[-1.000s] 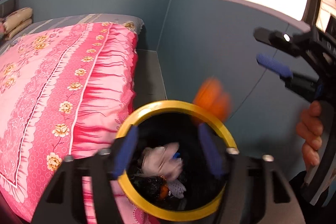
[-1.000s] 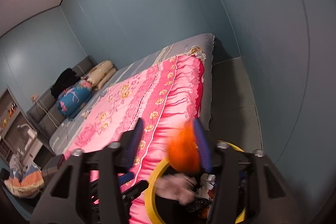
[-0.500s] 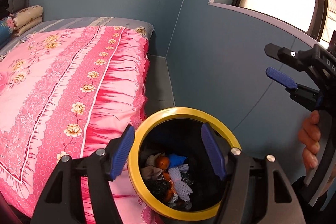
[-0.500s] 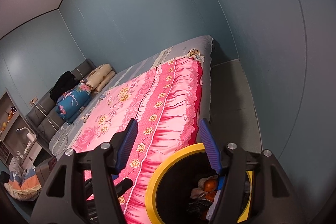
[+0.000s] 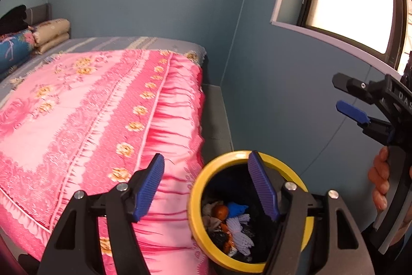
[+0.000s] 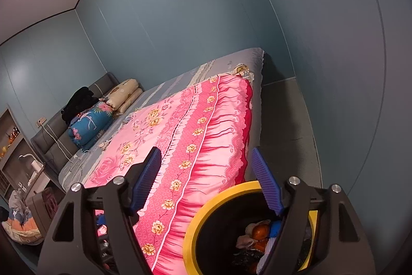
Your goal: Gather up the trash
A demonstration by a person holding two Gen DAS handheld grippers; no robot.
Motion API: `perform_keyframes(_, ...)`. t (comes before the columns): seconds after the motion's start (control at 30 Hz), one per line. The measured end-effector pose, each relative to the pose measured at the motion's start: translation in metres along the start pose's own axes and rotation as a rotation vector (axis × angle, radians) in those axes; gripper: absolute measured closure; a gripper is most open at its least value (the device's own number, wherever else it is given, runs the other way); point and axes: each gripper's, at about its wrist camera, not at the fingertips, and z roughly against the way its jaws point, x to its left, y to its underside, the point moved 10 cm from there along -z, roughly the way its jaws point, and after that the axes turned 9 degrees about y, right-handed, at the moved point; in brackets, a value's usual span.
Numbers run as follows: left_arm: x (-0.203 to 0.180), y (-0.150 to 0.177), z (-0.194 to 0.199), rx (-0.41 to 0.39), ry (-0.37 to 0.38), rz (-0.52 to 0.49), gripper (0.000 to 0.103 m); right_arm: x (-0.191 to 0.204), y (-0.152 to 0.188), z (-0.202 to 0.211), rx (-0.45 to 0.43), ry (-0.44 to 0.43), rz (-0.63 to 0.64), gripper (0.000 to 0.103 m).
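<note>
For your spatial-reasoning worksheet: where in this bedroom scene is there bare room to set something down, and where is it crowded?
Free: the pink bedspread, bare from its frilled edge back toward the pillows; also the grey floor strip between bed and blue wall. Crowded: the yellow-rimmed bin, already holding trash.

A round black bin (image 5: 191,208) with a yellow rim is seen just below and in front of the left claw (image 5: 208,187), under its right pad. It stands upright. Inside it, trash is piled: an orange peel (image 5: 221,210), a blue scrap (image 5: 236,209), a white foam net (image 5: 238,228) and crumpled tissue (image 5: 209,219). Nothing is held between the claw's pads.
</note>
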Motion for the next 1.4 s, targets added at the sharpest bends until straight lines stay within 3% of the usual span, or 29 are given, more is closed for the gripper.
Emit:
perform_keyframes(0.27, 0.022, -0.017, 0.03, -0.07, -0.063, 0.022, 0.03, 0.022, -0.003, 0.001, -0.032, -0.002, 0.046, 0.022)
perform_keyframes(0.67, 0.064, -0.026, 0.085, -0.16, -0.194, 0.055, 0.025, 0.069, 0.004, -0.004, -0.019, -0.069, 0.132, 0.019)
perform_keyframes(1.1, 0.109, -0.021, 0.143, -0.24, -0.339, 0.102, 0.015, 0.131, 0.029, -0.011, 0.005, -0.153, 0.223, 0.014)
perform_keyframes(1.4, 0.136, -0.003, 0.182, -0.286, -0.453, 0.126, 0.011, 0.167, 0.055, -0.008, -0.049, -0.127, 0.309, 0.01)
